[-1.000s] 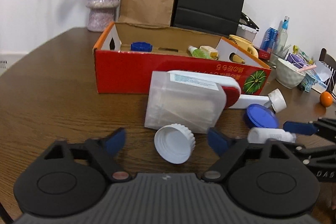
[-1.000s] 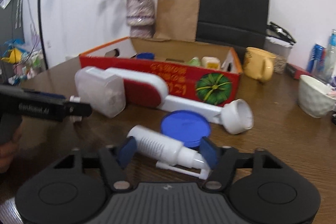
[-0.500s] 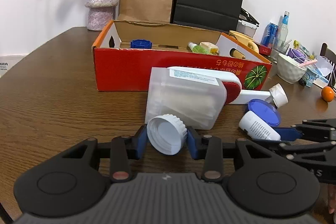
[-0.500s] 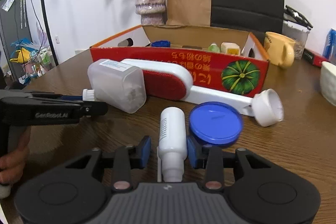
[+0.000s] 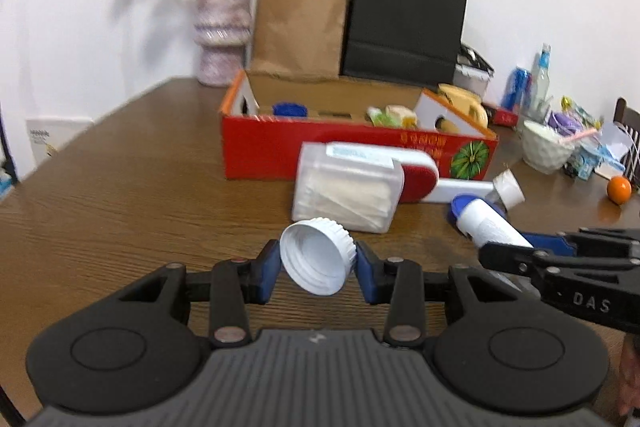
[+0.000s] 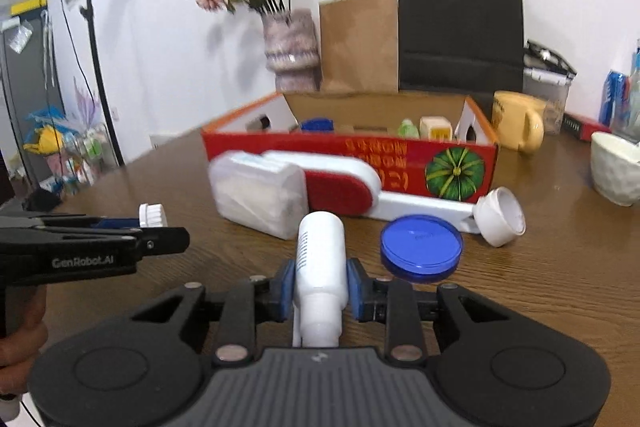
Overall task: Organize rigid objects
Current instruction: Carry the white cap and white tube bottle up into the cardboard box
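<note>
In my left wrist view, my left gripper [image 5: 316, 269] has its 2 blue pads pressed on a white ribbed cap [image 5: 318, 257], tilted and lifted off the wooden table [image 5: 120, 211]. This gripper closed within the last second and its jaws now hold steady on the cap. My right gripper [image 6: 320, 285] clamps a white spray bottle [image 6: 321, 255] between its pads, base pointing forward; its jaws were still closing just now. Only the right view shows a hand [image 6: 20, 327] on the left gripper's handle, and a light stand [image 6: 98, 39] at the left wall. Only the left view shows an orange [image 5: 619, 189] at the far right.

Beyond the grippers lie a clear plastic box [image 5: 346, 197], a red and white brush [image 6: 340, 185], a blue lid [image 6: 421, 247] and a small white cup [image 6: 500, 221]. Behind them stands the red cardboard box [image 5: 320, 151] with some things inside. Farther back are a vase of flowers [image 5: 222, 35] and 2 paper bags, brown [image 5: 300, 27] and black [image 5: 404, 27], at the white wall.
</note>
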A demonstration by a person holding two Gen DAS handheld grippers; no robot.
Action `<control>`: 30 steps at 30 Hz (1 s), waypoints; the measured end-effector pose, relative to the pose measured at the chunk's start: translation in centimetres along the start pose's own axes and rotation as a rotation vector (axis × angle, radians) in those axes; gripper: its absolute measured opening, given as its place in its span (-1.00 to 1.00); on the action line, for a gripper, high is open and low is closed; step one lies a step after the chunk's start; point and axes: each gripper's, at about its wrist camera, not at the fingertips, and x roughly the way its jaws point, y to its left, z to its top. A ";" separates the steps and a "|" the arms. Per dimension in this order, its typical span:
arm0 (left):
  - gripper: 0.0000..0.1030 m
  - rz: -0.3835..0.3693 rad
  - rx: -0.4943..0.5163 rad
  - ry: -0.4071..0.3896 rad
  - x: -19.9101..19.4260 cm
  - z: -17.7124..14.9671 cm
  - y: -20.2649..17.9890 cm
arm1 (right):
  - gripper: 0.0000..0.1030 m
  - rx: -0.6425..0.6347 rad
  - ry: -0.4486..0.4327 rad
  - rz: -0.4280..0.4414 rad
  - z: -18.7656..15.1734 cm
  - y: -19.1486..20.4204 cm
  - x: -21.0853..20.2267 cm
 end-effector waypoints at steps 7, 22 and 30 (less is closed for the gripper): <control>-0.22 0.021 0.032 -0.101 -7.1 -1.1 -0.8 | -0.48 -0.001 -0.127 -0.024 -2.2 2.6 -6.7; -0.21 0.021 0.063 -0.220 -18.9 -6.2 -2.2 | -0.48 -0.031 -0.266 0.012 -7.9 8.3 -18.2; -0.21 -0.007 0.090 -0.246 -19.9 -6.0 -3.3 | -0.48 -0.020 -0.304 -0.004 -8.1 8.1 -20.2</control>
